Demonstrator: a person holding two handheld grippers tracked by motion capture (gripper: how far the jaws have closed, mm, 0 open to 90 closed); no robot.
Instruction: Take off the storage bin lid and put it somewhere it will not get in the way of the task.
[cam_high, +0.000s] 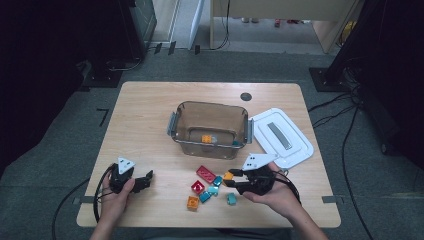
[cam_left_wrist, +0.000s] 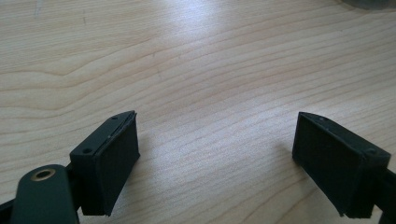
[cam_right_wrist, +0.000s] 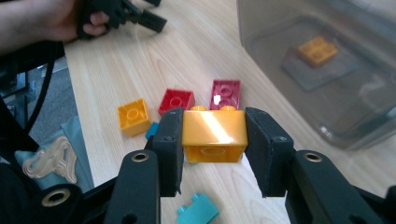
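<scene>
Gripping the orange brick squarely between my right claw's part-closed jaws, I hold it above the table, near the bin; my left claw gapes empty.

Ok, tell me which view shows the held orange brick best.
The right gripper view: the orange brick sits large and sharp between the right gripper's pads, studs up. In the high view it is a small orange spot at that gripper's tip. The left gripper view looks at bare table past its own open gripper.
</scene>
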